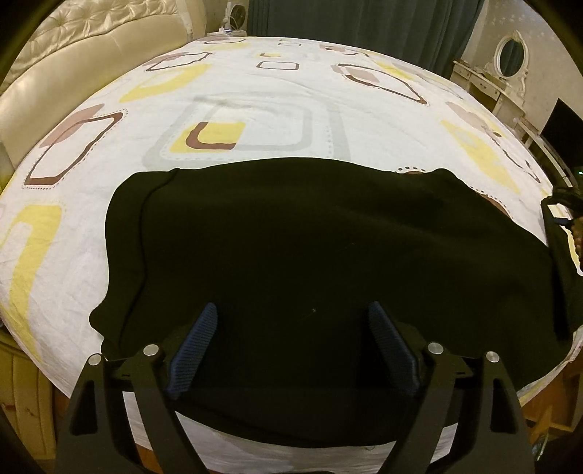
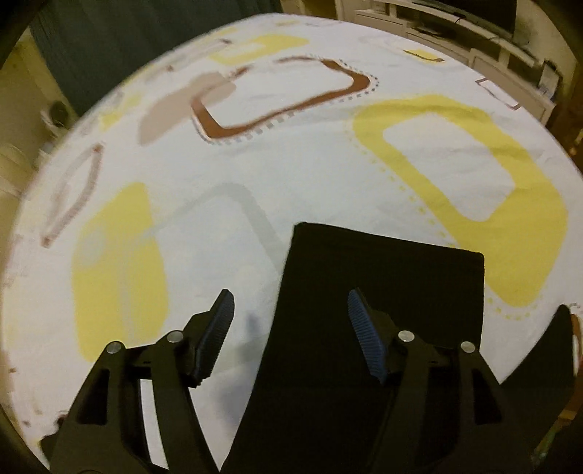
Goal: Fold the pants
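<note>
Black pants [image 1: 309,248] lie spread flat on the patterned bed sheet [image 1: 255,91], waistband end toward the left in the left wrist view. My left gripper [image 1: 293,313] hovers open over the near part of the cloth, nothing between its blue pads [image 1: 196,339]. In the right wrist view a folded black leg end [image 2: 382,284] with a square corner lies on the sheet [image 2: 291,164]. My right gripper [image 2: 289,297] is open above its left edge, with one fingertip [image 2: 218,328] over bare sheet and the other over black fabric. Neither gripper holds anything.
A padded cream headboard [image 1: 83,47] stands at the far left, dark curtains [image 1: 364,25] behind the bed, and a white dresser with an oval mirror [image 1: 510,54] at the right. A low white shelf unit [image 2: 455,32] lines the far side in the right wrist view.
</note>
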### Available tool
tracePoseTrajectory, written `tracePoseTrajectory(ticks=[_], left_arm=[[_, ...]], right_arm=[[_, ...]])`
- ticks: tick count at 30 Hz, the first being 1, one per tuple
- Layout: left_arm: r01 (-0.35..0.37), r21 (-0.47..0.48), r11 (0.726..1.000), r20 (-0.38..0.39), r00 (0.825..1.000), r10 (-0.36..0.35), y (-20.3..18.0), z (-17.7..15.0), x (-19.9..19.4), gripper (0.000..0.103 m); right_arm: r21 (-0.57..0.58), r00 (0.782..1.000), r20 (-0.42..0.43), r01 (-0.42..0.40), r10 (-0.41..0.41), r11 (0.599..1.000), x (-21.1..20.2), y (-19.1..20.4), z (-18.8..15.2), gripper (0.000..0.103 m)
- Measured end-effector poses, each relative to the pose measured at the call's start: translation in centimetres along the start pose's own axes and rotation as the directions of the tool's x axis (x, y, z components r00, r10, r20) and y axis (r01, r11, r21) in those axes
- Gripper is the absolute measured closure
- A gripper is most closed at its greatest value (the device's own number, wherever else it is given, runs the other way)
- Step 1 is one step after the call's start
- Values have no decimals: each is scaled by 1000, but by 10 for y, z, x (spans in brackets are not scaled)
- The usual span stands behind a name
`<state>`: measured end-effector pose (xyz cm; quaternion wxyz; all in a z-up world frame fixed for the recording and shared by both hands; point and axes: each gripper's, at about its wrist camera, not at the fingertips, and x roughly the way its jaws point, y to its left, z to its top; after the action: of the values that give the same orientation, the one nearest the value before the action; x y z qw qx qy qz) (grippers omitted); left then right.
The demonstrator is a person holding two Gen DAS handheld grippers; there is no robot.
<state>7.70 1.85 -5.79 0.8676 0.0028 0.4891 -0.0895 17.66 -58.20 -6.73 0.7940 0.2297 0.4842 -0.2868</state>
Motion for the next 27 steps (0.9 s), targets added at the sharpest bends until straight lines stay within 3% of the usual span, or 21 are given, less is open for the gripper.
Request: tracePoseTrajectory(ticks=[3,5,7,10,12,14,18,22,27], left_arm=[[6,-6,1000,-4,1000,-6,1,1,1,18],[9,-11,1000,-6,1000,-9,2,1,1,18],[12,-17,1000,-6,1000,-12,3,1,2,18],[12,-19,1000,-6,1000,-12,4,1,2,18],[10,-17,1000,-6,1000,-10,4,1,2,18],[6,-16,1000,-4,1000,-6,4,0,2,18],[-1,-20,1000,-1,1000,1,3,0,2,18],[-6,-25,1000,0,1000,6,2,-1,2,18],[-4,-26,1000,0,1000,4,2,-1,1,18]], right_arm=[[1,999,-3,33,-33,999,6,-4,-5,42],[-6,998,13,62,-62,998,0,-8,-10,64],[20,1000,16,3,-3,1000,-4,-17,-9,94],[118,990,66,-135,127,984,-29,-37,-7,96],[167,961,129,-265,245,950,-54,-60,-10,96],[200,912,202,-394,356,897,-84,-94,-19,96],[222,842,330,-509,427,832,-130,-170,-53,96],[292,824,387,-534,413,793,-144,-238,-99,96],[381,864,348,-486,365,787,-124,-287,-150,96]])
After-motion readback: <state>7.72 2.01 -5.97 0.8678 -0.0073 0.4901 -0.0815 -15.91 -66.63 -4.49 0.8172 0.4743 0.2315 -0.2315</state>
